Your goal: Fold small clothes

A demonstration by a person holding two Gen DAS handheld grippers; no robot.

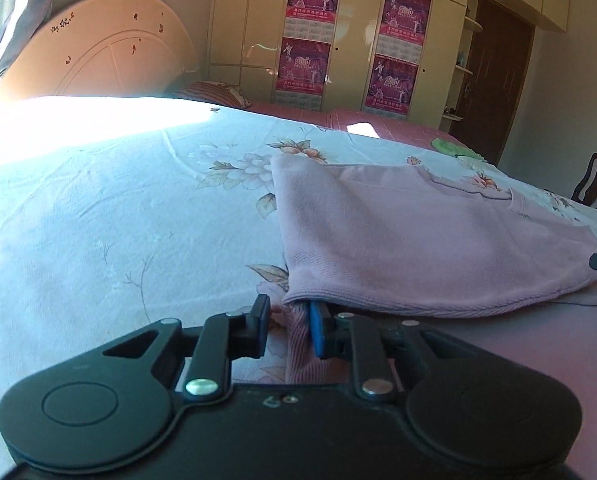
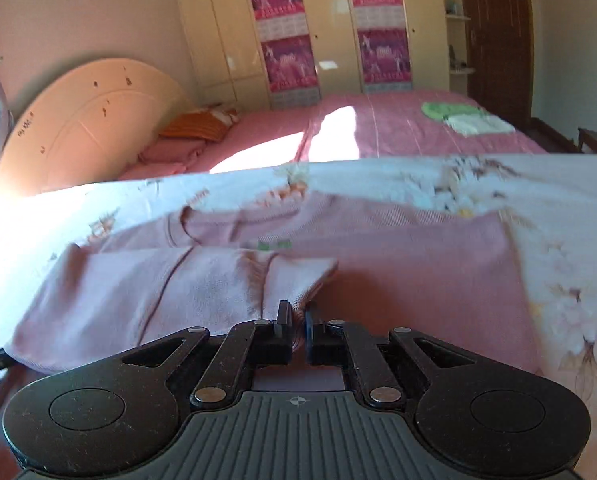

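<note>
Both the left gripper (image 1: 288, 330) and right gripper (image 2: 298, 330) pinch the pink garment's (image 1: 418, 232) ribbed hem (spread on a floral sheet (image 1: 118, 220)).

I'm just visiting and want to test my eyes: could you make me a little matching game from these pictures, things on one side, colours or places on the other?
Things:
1. garment
2. bed sheet
3. posters
4. headboard

Descriptions:
A. white with flowers
B. on the wardrobe doors
C. pale pink, pinched by both hand-held grippers
D. cream, curved, with small stickers

Pairs: 1-C, 2-A, 3-B, 4-D. The left hand-held gripper and right hand-held gripper each pinch its hem.
</note>
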